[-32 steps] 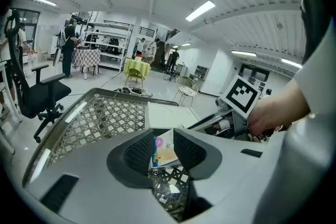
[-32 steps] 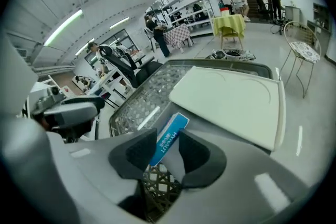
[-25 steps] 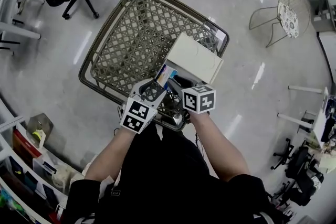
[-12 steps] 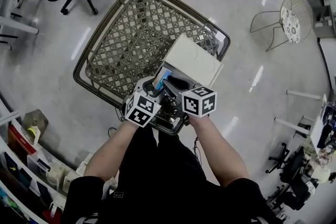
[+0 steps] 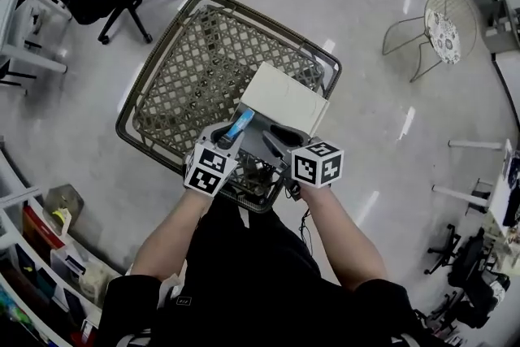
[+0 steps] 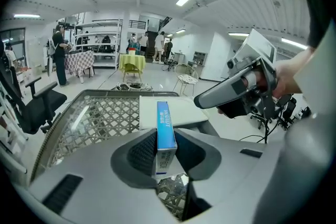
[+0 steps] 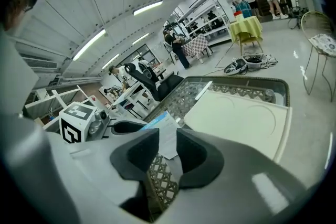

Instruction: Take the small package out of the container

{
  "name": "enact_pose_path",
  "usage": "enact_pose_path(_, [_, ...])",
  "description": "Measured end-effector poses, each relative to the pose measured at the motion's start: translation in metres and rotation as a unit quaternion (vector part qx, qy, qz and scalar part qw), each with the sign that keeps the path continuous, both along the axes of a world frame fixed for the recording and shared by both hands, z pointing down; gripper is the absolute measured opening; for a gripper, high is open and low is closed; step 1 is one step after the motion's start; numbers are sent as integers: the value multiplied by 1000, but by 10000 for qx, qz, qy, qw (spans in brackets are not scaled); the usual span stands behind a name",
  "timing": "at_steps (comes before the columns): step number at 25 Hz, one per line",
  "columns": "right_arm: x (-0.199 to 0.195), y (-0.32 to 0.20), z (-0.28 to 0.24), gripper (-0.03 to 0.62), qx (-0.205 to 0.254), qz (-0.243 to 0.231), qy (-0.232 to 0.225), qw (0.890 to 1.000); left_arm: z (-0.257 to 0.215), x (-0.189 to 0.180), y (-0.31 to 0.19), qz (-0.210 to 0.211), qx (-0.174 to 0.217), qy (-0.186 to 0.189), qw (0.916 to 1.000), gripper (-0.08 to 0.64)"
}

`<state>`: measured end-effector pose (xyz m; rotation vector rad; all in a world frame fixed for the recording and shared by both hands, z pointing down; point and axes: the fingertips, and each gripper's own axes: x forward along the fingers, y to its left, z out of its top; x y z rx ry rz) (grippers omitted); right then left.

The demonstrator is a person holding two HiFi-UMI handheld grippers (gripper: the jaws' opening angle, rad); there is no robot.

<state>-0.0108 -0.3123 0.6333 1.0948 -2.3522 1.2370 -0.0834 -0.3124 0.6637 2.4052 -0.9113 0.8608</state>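
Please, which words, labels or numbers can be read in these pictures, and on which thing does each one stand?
On the small package: white print along the blue edge, too blurred to read.
On the marker cubes: black-and-white patterns only, no words.
Nothing else shows readable text.

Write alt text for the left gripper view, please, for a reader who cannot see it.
The left gripper, whose jaws have just been closing, clamps a small blue-and-white package edge-on above a lattice basket. A flat white box lies beyond it, and the right gripper, held in a hand, shows at the right.
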Motion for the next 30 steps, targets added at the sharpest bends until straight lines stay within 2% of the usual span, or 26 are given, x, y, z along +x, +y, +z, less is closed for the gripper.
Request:
enact_pose_path(5, [28, -1, -34, 112, 361, 207, -117, 9991, -44, 2, 0, -200, 224, 18, 9995, 94])
enact_pose_path(10, [46, -9, -74, 101, 872, 369, -188, 9953, -102, -10, -12, -663, 387, 535, 9956, 94])
enact_pose_path(15, [60, -9, -120, 80, 1364, 559, -338, 9885, -164, -33, -23, -880, 959, 635, 9895, 94])
enact_pose_path(20, [78, -7, -160, 38, 1791, 592, -197, 9818, -213, -55, -30, -1101, 1382, 660, 9821, 94])
enact_pose_path(25, [94, -6, -204, 11, 2318, 671, -81, 9704, -256, -75, -29, -1222, 1771, 740, 9738, 94])
enact_pose_path(30, [107, -1, -250, 11, 2903, 787, -78, 9537, -295, -96, -25, -1418, 2113, 880, 9631, 94])
